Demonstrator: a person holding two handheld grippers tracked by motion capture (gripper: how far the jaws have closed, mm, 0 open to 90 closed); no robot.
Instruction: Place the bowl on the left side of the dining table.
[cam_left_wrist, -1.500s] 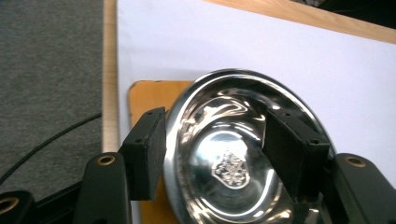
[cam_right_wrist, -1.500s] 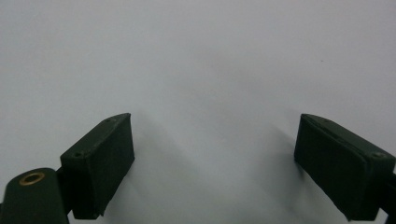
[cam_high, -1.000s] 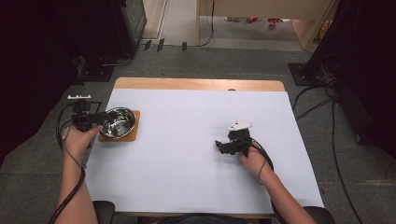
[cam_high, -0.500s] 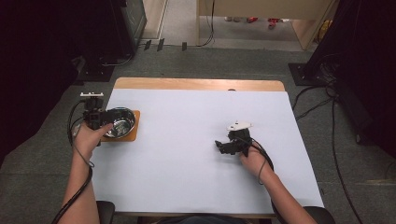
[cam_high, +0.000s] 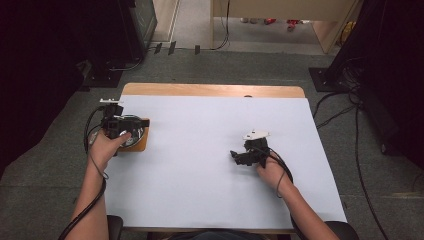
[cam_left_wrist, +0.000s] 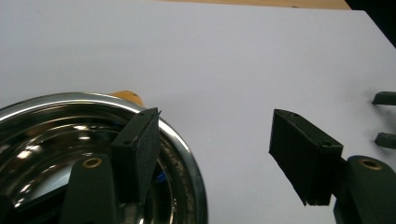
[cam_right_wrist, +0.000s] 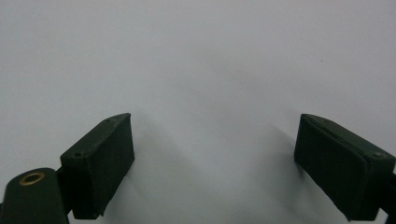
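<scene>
Shiny round steel bowl (cam_high: 131, 134) sits on a small orange-brown square mat (cam_high: 142, 144) at the left edge of a table covered in white paper (cam_high: 200, 165), left of centre in the high view. The left gripper (cam_high: 119, 131), held in the person's left hand (cam_high: 104, 149), hangs over the bowl. In the left gripper view the jaws have just been opening and stand apart, released: one jaw is over the bowl's rim (cam_left_wrist: 182, 144) at lower left, the other over bare paper at right, with the rim between them and unpressed. The right gripper (cam_high: 239, 157), held in the right hand (cam_high: 270, 172), rests right of centre, well apart from the bowl. In the right gripper view its jaws gape wide over blank paper, grasping nothing.
</scene>
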